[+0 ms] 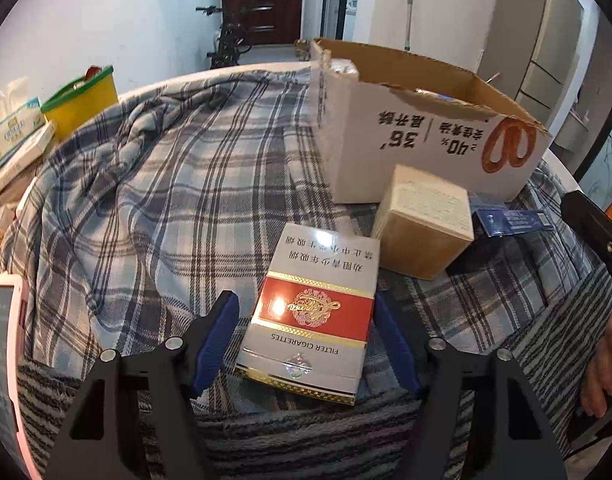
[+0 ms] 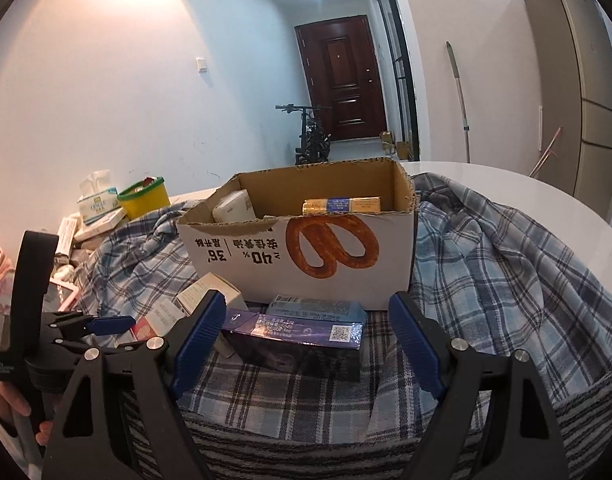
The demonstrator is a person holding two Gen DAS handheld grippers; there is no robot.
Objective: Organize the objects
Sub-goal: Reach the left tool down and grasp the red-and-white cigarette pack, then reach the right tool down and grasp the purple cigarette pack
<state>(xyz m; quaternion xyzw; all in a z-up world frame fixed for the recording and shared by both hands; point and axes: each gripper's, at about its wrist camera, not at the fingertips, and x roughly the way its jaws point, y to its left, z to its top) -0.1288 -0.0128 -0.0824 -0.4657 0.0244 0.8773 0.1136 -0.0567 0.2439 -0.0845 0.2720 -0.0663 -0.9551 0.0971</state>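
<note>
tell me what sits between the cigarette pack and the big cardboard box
In the left wrist view, a small tan carton stands between the cigarette pack and the cardboard box, just in front of the box's printed wall.

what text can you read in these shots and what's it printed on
"FILTER CIGARETTES": cigarette pack, upside down to the camera.
"40%" and "36": cardboard box, upside down beside a pretzel picture.
Chinese characters on the cigarette pack and cardboard box: visible, not transcribed.
Tissue pack: brand too blurred to read.
Blue box: QR code; print too small.
Tan box: label too blurred.
</note>
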